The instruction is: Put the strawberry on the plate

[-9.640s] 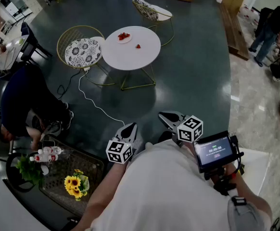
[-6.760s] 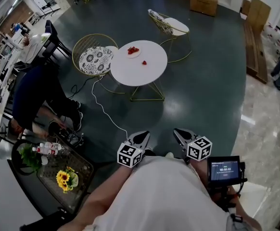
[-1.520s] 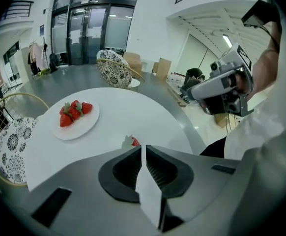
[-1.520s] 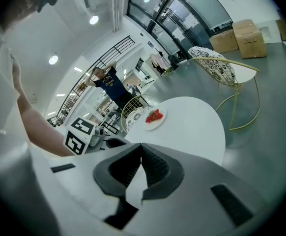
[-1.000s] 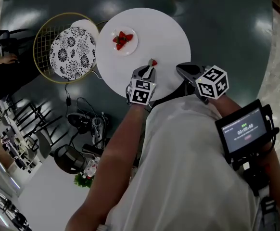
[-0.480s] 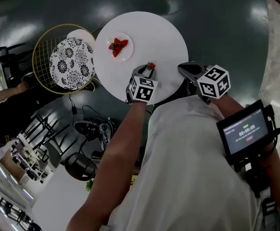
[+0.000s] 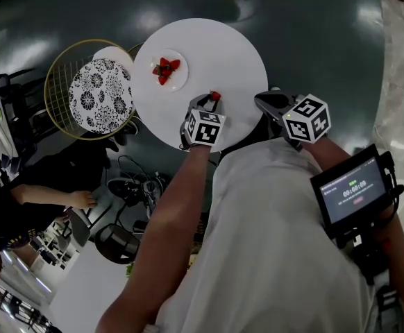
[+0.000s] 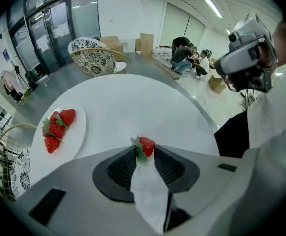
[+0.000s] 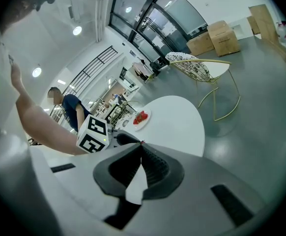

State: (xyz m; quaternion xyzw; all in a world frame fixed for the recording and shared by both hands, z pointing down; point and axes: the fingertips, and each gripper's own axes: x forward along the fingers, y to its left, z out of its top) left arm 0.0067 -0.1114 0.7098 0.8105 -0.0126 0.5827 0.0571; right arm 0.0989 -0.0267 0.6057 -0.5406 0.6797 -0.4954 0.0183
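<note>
Since a second ago, crept forward with the left gripper (image 7: pixel 209 103) over the round white table (image 7: pixel 219 44), far enough to take in the strawberry (image 7: pixel 215 96), which then lay just clear of the tips. Have just been spreading the jaws too, out to full width. From the head view, little more than a red speck at the gripper's nose beyond its marker cube, with no telling about contact. From the left gripper view, much plainer: resting on the tabletop right between the two dark ribbed pads at their very tips, green leaves toward the left pad, red body toward the right (close to both, not visibly squeezed). So: open, straddling the berry without clamping it. Countable only from there as well: three other strawberries (image 8: pixel 57 128) on the plate (image 8: pixel 80 132), off to the left and well apart from the lone one. As for the right gripper (image 9: pixel 142 143), held near the table's edge in the head view; in its own view, tips pressed together with nothing between them.
</note>
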